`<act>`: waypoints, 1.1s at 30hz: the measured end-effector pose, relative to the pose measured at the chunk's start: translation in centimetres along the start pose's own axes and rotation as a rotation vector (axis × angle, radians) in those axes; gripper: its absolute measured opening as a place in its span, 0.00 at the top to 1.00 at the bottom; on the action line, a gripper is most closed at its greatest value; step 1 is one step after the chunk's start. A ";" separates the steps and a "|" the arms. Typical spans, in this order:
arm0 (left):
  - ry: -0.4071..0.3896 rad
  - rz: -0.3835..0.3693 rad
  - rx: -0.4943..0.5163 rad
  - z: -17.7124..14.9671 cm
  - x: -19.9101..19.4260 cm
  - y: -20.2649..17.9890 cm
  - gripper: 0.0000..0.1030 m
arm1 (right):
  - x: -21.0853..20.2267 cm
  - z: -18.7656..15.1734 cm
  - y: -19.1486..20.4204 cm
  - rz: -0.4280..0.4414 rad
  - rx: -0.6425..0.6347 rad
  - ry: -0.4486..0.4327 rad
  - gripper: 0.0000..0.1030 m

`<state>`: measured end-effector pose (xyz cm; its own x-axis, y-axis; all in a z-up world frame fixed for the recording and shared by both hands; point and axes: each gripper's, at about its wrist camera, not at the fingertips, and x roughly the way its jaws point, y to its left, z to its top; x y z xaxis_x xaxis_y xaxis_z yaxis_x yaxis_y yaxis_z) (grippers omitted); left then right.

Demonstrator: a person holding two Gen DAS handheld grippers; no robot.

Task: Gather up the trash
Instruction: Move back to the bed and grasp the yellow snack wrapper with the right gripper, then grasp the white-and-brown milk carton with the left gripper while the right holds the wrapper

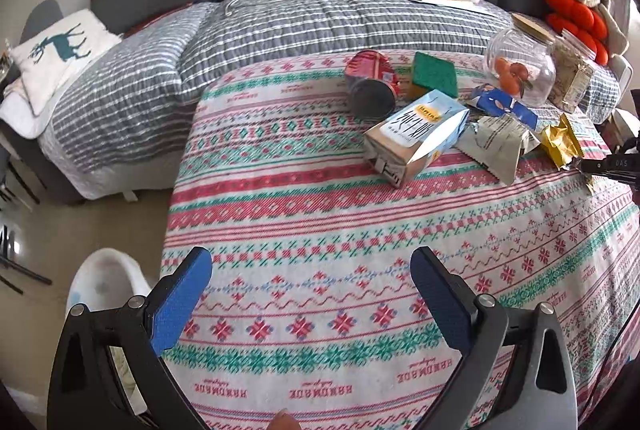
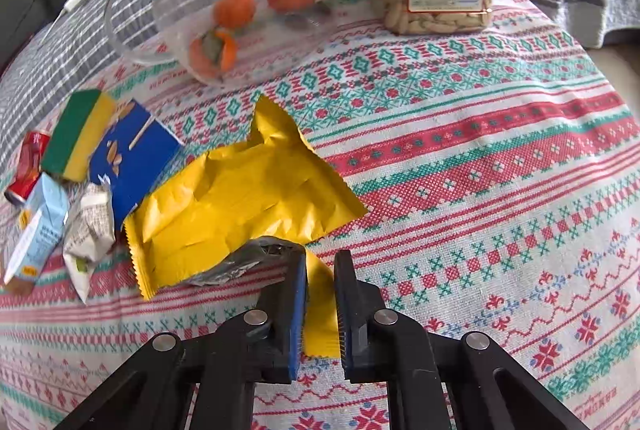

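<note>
Fingers of the left gripper (image 1: 311, 304), with blue pads, stand wide apart over the patterned red, green and white tablecloth (image 1: 320, 222), and nothing is between them. At 8 o'clock from them, beyond the table edge, is a white round bin (image 1: 106, 282) on the floor.

In the left wrist view the trash lies at about 1 o'clock from this gripper. From left to right there is a crushed red metal can (image 1: 370, 82) on its side, a green and yellow sponge (image 1: 435, 73), a light blue paper drink carton (image 1: 416, 138) lying flat, a blue snack packet (image 1: 505, 103), a crumpled grey printed wrapper (image 1: 502, 140) and a yellow foil wrapper (image 1: 560, 144). At 2 o'clock stands a clear glass jar with orange fruits (image 1: 520, 68), and just beside it a clear plastic jar of nuts (image 1: 572, 78).

In the right wrist view the fingers of the right gripper (image 2: 321, 270) are clenched on the near corner of the yellow foil wrapper, which spreads toward 11 o'clock on the cloth. Its silver inner side shows beside the left finger. The other trash lies at 9 to 10 o'clock from it.
</note>
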<state>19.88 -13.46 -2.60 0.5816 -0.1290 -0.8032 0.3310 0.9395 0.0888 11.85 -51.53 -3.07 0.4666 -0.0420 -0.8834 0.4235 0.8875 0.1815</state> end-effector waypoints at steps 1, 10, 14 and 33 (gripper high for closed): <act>-0.008 -0.006 0.017 0.6 0.2 -0.6 0.02 | -0.2 0.0 -0.2 0.009 0.004 0.001 0.94; 0.011 -0.100 0.039 4.6 4.7 -4.3 0.02 | -4.0 -0.2 -3.6 0.099 0.098 -0.030 0.96; 0.024 -0.092 0.071 5.8 6.7 -5.5 0.03 | -5.5 -0.5 -4.2 0.112 0.109 -0.049 0.96; 0.057 -0.164 0.102 5.7 7.8 -6.7 0.43 | -0.8 -1.1 -2.6 0.072 0.046 0.091 0.90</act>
<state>26.39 -22.59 -6.13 0.4716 -0.2563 -0.8437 0.4928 0.8701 0.0112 9.54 -53.31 -3.26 0.4259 0.0648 -0.9025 0.4274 0.8648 0.2637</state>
